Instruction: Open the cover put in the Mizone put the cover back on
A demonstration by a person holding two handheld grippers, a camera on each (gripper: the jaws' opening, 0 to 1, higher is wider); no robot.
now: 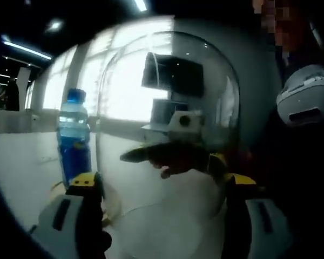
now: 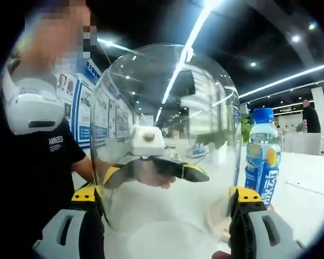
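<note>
Clear plastic, dome-shaped, the cover (image 1: 167,124) is pinched between both grippers from opposite sides. In the left gripper view, the left gripper (image 1: 162,186) has its jaws spread across the dome's lower part, touching its walls; the right gripper (image 2: 170,197) does the same in the right gripper view. Each gripper shows through the dome in the other's view. A blue Mizone bottle (image 2: 262,156) stands upright on the white table (image 2: 308,178), just beside the cover.

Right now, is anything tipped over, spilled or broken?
Nothing stands out. The blue Mizone bottle stands upright on the white table with its cap on, beside the clear dome cover. The cover looks whole, with both grippers at its sides.
</note>
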